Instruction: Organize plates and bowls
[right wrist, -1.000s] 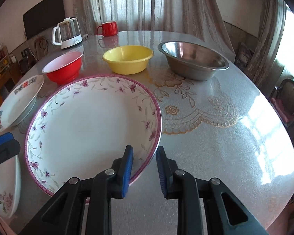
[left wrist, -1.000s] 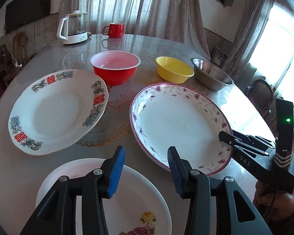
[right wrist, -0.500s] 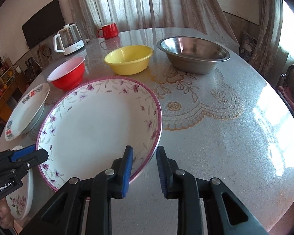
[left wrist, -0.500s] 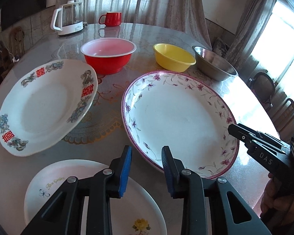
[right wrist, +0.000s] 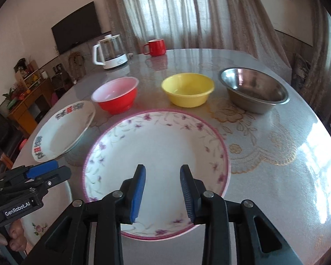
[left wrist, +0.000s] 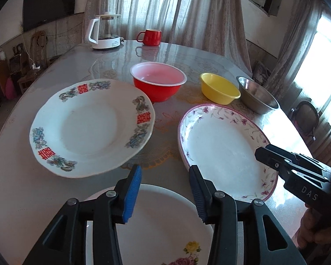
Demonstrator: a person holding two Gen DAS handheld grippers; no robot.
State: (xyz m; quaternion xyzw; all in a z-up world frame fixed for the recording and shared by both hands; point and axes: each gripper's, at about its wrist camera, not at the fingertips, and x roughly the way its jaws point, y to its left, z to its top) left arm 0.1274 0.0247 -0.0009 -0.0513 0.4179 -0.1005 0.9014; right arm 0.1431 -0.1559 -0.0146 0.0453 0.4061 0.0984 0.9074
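Note:
Three plates lie on the round table. A white plate with red characters [left wrist: 90,128] is at left, a purple-flowered plate [left wrist: 222,150] at right, and a white rose plate [left wrist: 161,220] nearest. My left gripper [left wrist: 164,176] hovers over the rose plate's far rim, jaws opening, nothing between them. My right gripper [right wrist: 163,176] hangs above the near part of the purple-flowered plate [right wrist: 156,150], jaws opening, pads clear of it. Behind stand a red bowl [right wrist: 115,97], a yellow bowl [right wrist: 187,91] and a steel bowl [right wrist: 253,90]. Each gripper shows in the other's view: right gripper [left wrist: 262,154], left gripper [right wrist: 61,169].
A glass kettle [left wrist: 104,33] and a red mug [left wrist: 151,36] stand at the table's far side. A chair [left wrist: 306,117] sits beyond the right edge. Curtains and a window lie behind. A hand [right wrist: 13,236] holds the left gripper's handle.
The left jaws narrowed, then widened again. The right jaws have widened, and that gripper has lifted from the purple-flowered plate's near rim to above its inside.

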